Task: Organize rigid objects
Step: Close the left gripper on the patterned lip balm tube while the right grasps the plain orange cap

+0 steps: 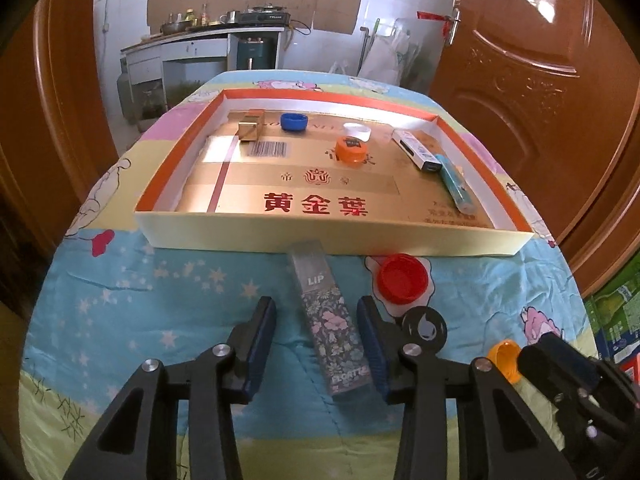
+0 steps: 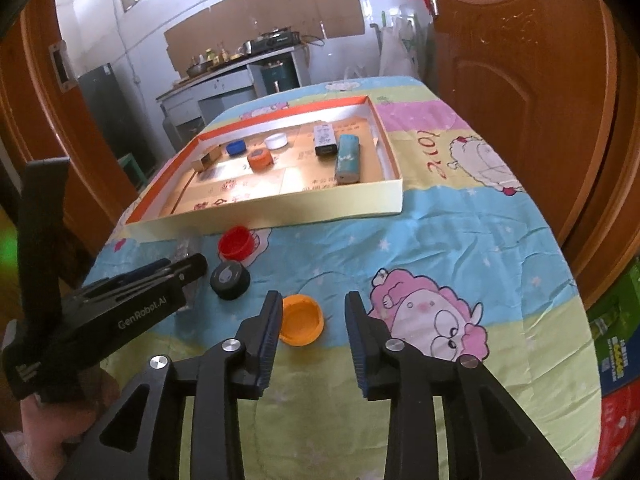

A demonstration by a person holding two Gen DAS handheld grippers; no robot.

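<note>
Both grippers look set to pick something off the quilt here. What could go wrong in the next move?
1. The left gripper straddles the floral lip-product box, which lies skewed between open jaws; closing may twist it.
2. The right gripper sits beside the upturned orange-yellow cap, only partly between its fingers; closing could flick it away.
3. The black cap and red cap lie close to the left gripper and could get knocked.

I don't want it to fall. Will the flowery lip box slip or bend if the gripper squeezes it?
The lip box looks stiff, so it probably won't bend. Its clear shiny sides may be slippery. It lies flat between the left gripper's open fingers, so it likely won't roll.
</note>
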